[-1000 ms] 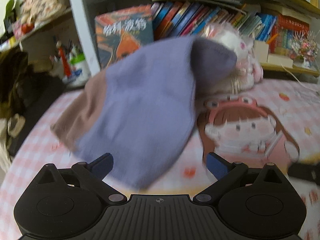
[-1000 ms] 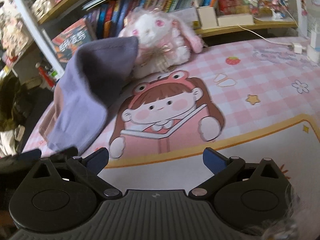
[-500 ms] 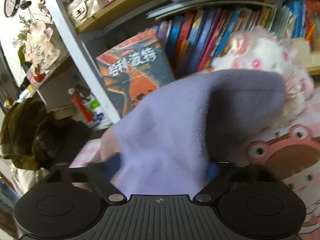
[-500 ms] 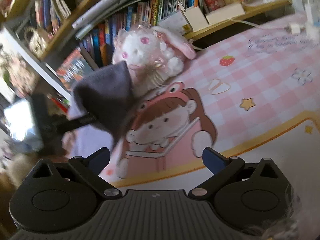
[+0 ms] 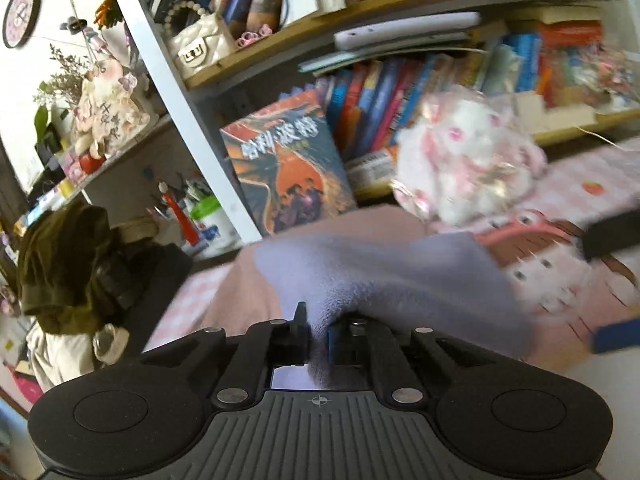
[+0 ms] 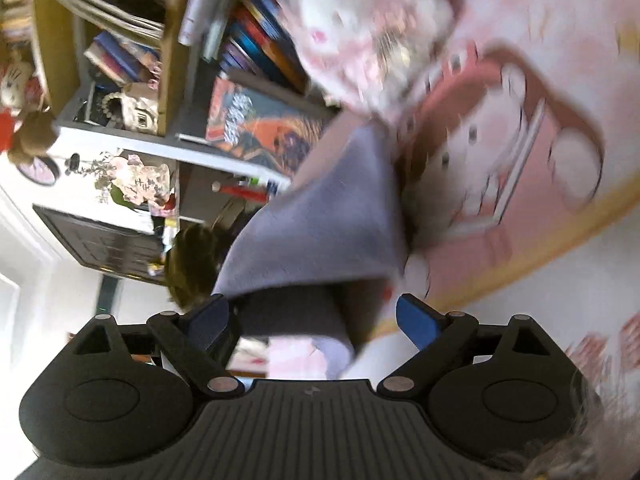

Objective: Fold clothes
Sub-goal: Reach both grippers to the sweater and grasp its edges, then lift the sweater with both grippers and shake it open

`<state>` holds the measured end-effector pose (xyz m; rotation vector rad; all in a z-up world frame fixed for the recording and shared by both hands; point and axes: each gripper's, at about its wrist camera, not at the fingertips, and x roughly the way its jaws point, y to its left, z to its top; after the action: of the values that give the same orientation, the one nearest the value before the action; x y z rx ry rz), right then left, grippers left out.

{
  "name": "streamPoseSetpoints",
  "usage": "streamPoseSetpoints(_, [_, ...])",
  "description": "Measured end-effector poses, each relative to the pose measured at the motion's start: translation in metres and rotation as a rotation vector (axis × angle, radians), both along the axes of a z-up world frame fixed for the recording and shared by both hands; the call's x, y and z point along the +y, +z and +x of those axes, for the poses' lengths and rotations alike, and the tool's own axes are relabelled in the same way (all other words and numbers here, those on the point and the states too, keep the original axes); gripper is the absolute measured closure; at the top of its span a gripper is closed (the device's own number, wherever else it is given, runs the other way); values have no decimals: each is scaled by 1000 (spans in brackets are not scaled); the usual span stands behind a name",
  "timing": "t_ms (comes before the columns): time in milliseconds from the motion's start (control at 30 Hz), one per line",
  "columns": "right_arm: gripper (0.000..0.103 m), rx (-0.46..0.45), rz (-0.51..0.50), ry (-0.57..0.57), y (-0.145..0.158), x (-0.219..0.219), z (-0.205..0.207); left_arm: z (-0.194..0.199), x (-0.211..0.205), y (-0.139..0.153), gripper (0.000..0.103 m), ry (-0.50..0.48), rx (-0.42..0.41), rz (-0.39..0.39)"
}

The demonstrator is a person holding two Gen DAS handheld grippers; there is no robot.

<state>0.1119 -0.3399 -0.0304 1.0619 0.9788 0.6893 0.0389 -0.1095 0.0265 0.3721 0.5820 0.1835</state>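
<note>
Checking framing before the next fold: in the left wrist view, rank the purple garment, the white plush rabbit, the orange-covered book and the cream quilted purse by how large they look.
1. purple garment, though it is nearest the camera.
2. and 3. orange-covered book and white plush rabbit look alike; the rabbit is blurred, so unranked.
4. cream quilted purse.

The only text I can read is on the orange and blue book (image 5: 290, 168) leaning against the shelf: its cover title says 哈利·波特 in pale characters. The spines of the other books (image 5: 384, 96) are too blurred.
</note>
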Motion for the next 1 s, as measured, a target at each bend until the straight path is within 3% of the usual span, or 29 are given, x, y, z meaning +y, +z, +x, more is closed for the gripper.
streamPoseSetpoints(167, [11,113,89,35,-16,16,-2,-36,-14,-7,96,-33,31,2])
streamPoseSetpoints(433, [14,240,106,65,-38,30,-12,-63,-24,-4,96,-47,31,1])
streamPoseSetpoints(533, [20,274,117,45,-44,30,-15,-71,-26,0,96,-58,24,-11])
streamPoseSetpoints(600, [37,280,118,20,-46,27,-16,-76,-28,3,96,-69,17,-19])
streamPoseSetpoints(633, [40,272,121,0,-45,24,-17,-78,-29,5,96,-75,12,-22])
streamPoseSetpoints(667, [53,265,125,-20,-45,21,-17,-80,-30,7,96,-81,7,-25])
streamPoseSetpoints(700, [74,257,129,-39,-44,17,-17,-81,-32,9,96,-93,-1,-26])
streamPoseSetpoints(767, [88,241,136,-79,-43,11,-18,-81,-37,16,96,-139,-29,-29])
streamPoseSetpoints(833, [90,201,151,-120,-36,2,-17,-81,-44,24,96,-186,-58,-33])
streamPoseSetpoints(933, [92,8,216,-195,10,-30,-5,-84,-60,55,96,-354,-170,-79])
streamPoseSetpoints(1000, [92,-154,243,-239,59,-50,4,-89,-72,86,96,-490,-292,-127])
